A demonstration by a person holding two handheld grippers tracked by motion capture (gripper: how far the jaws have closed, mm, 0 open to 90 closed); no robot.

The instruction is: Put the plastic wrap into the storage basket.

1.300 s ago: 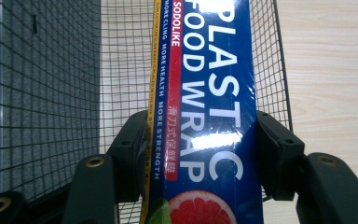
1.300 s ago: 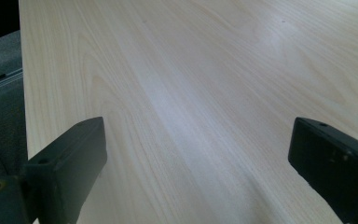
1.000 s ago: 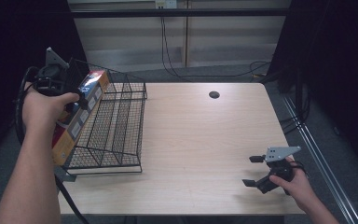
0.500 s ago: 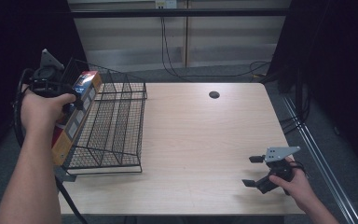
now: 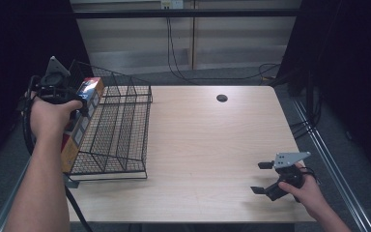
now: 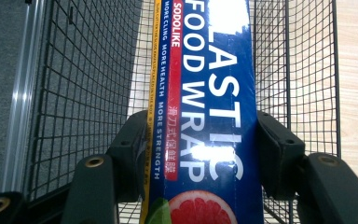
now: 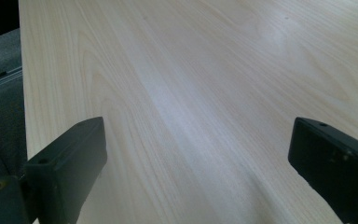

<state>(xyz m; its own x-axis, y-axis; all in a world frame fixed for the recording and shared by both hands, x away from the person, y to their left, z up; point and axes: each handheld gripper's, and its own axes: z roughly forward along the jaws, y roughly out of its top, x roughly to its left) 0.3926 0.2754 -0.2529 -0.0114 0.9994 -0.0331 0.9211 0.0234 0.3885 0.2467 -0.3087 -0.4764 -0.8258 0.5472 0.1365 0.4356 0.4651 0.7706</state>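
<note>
A long blue box of plastic food wrap (image 6: 209, 93) runs between the jaws of my left gripper (image 6: 200, 135), whose pads press on its two long sides. From above, the box (image 5: 83, 108) lies tilted along the left wall of a black wire basket (image 5: 147, 130), with my left gripper (image 5: 77, 104) at its upper part. The basket mesh (image 6: 84, 70) shows behind the box. My right gripper (image 5: 257, 178) rests low at the table's front right, its jaws spread wide over bare wood (image 7: 191, 116) with nothing between them.
The light wooden table (image 5: 212, 145) has a dark round hole (image 5: 221, 98) near its far edge. The wire basket stands at the table's left edge. Cables (image 5: 174, 48) hang behind the table, and a metal rail (image 5: 319, 145) runs along its right side.
My left hand has drawn the box slightly to the left along the basket's left wall. The right gripper has stayed where it was.
</note>
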